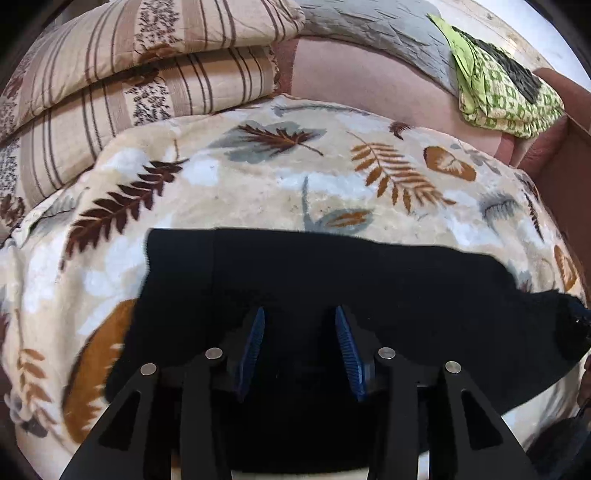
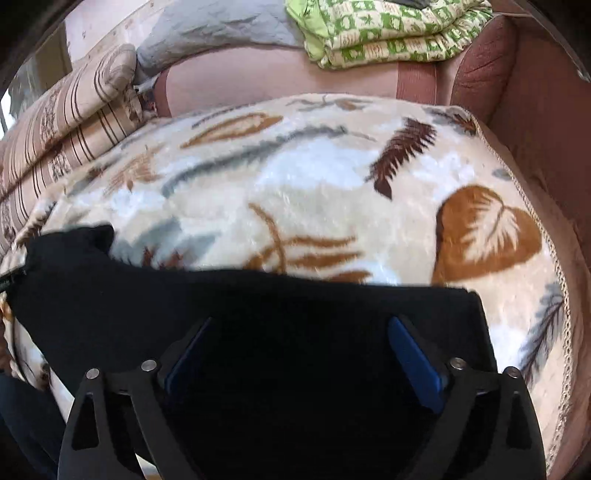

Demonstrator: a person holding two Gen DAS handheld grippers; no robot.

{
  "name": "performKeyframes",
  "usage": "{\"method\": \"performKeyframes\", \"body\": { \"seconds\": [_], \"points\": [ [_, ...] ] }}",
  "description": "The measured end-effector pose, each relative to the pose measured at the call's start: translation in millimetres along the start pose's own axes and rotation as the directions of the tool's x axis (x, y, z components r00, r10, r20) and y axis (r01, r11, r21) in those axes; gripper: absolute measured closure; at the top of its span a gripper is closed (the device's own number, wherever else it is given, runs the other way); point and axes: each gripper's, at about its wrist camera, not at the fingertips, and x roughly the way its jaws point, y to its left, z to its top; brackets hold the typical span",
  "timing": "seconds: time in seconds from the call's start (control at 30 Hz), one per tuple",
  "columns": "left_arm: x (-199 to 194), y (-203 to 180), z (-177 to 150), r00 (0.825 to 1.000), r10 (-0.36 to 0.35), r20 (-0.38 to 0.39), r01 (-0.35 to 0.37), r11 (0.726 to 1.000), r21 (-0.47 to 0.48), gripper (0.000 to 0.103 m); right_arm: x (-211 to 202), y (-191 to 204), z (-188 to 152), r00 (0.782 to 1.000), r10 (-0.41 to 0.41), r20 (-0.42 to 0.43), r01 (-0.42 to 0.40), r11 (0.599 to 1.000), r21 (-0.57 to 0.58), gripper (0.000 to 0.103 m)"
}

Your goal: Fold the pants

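Black pants (image 1: 332,266) lie flat on a cream blanket with a leaf print (image 1: 258,177). In the left wrist view they run from the lower left to a bunched end at the right edge. My left gripper (image 1: 300,317) hangs over the pants with its blue pads (image 1: 255,339) a little apart and nothing pinched between them. In the right wrist view the pants (image 2: 166,295) fill the lower half and end in a straight edge at the right. My right gripper (image 2: 301,321) stands wide open above them, with only the dark cloth below.
A folded striped beige quilt (image 1: 129,81) is stacked at the back left. A folded green patterned cloth (image 1: 502,92) and a grey cover (image 1: 369,29) lie at the back on the pink sofa (image 1: 369,85). A brown armrest (image 2: 524,92) borders the blanket's right side.
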Motion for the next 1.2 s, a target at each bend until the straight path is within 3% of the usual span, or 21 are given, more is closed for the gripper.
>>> {"method": "performKeyframes", "body": {
  "seconds": [0.03, 0.17, 0.27, 0.33, 0.47, 0.57, 0.6, 0.7, 0.8, 0.87, 1.0, 1.07, 1.2],
  "points": [
    [-9.9, -1.2, 2.9, 1.000, -0.001, 0.016, 0.001, 1.000, 0.009, 0.063, -16.2, -7.2, 0.8, 0.999, 0.036, 0.042, -0.037, 0.998, 0.041, 0.021],
    [-57.6, -17.0, 24.3, 0.995, -0.043, 0.092, 0.041, 0.999, 0.021, 0.057, -70.3, -44.5, -13.2, 0.973, 0.086, 0.213, -0.126, 0.976, 0.179, 0.019],
    [-74.5, -31.2, 39.6, 0.991, -0.094, 0.099, 0.098, 0.994, -0.044, 0.043, -88.8, -77.7, -35.6, 0.972, 0.089, 0.219, -0.148, 0.951, 0.270, 0.019],
    [-72.6, -41.6, 39.6, 0.989, -0.137, 0.062, 0.143, 0.984, -0.101, 0.033, -94.8, -92.3, -51.2, 0.974, 0.090, 0.210, -0.157, 0.931, 0.329, 0.019],
    [-50.7, -71.7, 24.8, 0.972, -0.231, -0.046, 0.222, 0.964, -0.143, 0.033, -106.6, -91.2, -73.7, 0.973, 0.080, 0.217, -0.160, 0.913, 0.376, 0.019],
    [-38.1, -86.9, 8.0, 0.956, -0.293, -0.035, 0.286, 0.949, -0.135, 0.033, -109.7, -70.8, -82.4, 0.973, 0.041, 0.227, -0.124, 0.922, 0.366, 0.019],
    [-34.9, -87.7, 5.4, 0.957, -0.289, -0.020, 0.285, 0.951, -0.117, 0.033, -109.7, -65.1, -85.6, 0.974, 0.033, 0.226, -0.115, 0.926, 0.360, 0.019],
    [-26.9, -93.1, -2.0, 0.984, -0.176, 0.001, 0.176, 0.984, -0.026, 0.036, -88.4, -59.8, -89.8, 0.982, 0.074, 0.171, -0.136, 0.913, 0.384, 0.019],
    [-33.2, -87.6, -1.4, 0.979, -0.200, 0.048, 0.201, 0.979, -0.026, 0.036, -68.8, -73.1, -95.9, 0.984, 0.109, 0.139, -0.162, 0.865, 0.476, 0.019],
    [-33.8, -88.1, 4.1, 0.987, -0.140, 0.084, 0.142, 0.989, -0.025, 0.036, -63.0, -79.3, -96.4, 0.969, 0.160, 0.187, -0.232, 0.845, 0.482, 0.017],
    [-19.0, -86.2, 9.0, 0.991, -0.117, 0.057, 0.120, 0.991, -0.056, 0.036, -50.7, -89.2, -88.6, 0.944, 0.229, 0.237, -0.318, 0.824, 0.470, 0.020],
    [-14.3, -80.7, 6.1, 0.990, -0.137, 0.032, 0.139, 0.986, -0.090, 0.036, -47.1, -98.0, -88.0, 0.938, 0.232, 0.255, -0.334, 0.796, 0.504, 0.029],
    [-4.3, -77.9, 16.8, 0.989, -0.145, 0.016, 0.146, 0.979, -0.143, 0.036, -46.2, -121.3, -99.5, 0.920, 0.227, 0.318, -0.382, 0.693, 0.611, 0.054]
  ]
}}
